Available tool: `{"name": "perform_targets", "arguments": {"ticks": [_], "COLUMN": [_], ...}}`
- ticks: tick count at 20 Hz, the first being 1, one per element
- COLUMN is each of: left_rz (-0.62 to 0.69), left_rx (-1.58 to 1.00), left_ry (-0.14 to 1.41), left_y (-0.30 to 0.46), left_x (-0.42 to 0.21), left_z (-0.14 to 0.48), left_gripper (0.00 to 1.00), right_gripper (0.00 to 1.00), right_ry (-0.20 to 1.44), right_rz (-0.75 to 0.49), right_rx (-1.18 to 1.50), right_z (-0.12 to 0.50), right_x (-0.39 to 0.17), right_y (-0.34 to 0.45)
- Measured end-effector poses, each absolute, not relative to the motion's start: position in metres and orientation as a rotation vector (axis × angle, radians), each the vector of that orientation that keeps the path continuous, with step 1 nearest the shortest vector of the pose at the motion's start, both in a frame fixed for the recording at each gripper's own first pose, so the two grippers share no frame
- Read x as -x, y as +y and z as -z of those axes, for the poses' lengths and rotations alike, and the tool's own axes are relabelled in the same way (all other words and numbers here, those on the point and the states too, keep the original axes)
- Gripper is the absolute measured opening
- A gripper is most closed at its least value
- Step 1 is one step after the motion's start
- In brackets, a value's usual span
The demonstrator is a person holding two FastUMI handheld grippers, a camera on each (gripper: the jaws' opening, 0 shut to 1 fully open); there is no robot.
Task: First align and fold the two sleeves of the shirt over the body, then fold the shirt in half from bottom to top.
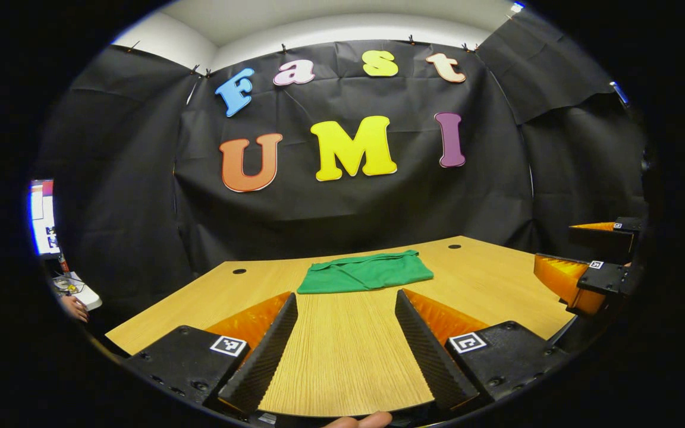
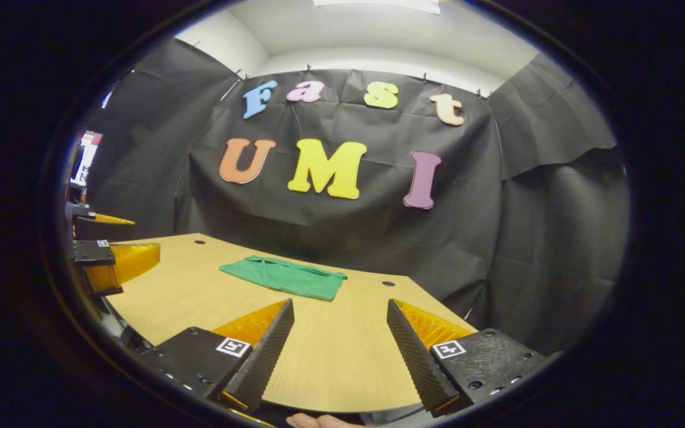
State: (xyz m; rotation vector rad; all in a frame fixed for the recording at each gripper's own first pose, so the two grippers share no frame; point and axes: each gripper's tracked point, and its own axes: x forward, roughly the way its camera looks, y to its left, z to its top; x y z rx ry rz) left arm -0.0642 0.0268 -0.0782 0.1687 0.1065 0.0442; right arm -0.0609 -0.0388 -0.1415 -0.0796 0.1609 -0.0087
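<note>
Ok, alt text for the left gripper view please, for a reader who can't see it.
A green shirt, folded into a compact rectangle, lies flat on the far part of a wooden table. The left gripper is open in the foreground, above bare tabletop and short of the cloth. The right gripper shows at the right edge, also off the shirt.

Setting: a staged recording booth inside a lab or office room, as I am reading it. Black cloth (image 1: 348,196) is hanging pinned across the centre and sides of the frame; a white wall and ceiling (image 2: 378,35) are showing at top. A wooden desk (image 1: 342,356) with cable holes is sitting below. A lit screen (image 1: 42,217) is glowing at far left.
</note>
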Motion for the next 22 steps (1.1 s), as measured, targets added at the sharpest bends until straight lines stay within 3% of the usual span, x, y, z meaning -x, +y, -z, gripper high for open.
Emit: {"name": "perform_targets", "arguments": {"ticks": [22], "left_rz": [-0.059], "left_rx": [-0.118], "left_ry": [0.167], "left_y": [0.043], "left_x": [0.067], "left_z": [0.106], "left_gripper": [1.0], "right_gripper": [0.97], "right_ry": [0.189], "right_rz": [-0.022], "right_rx": [0.071], "right_z": [0.169], "right_x": [0.061], "right_y": [-0.035]}}
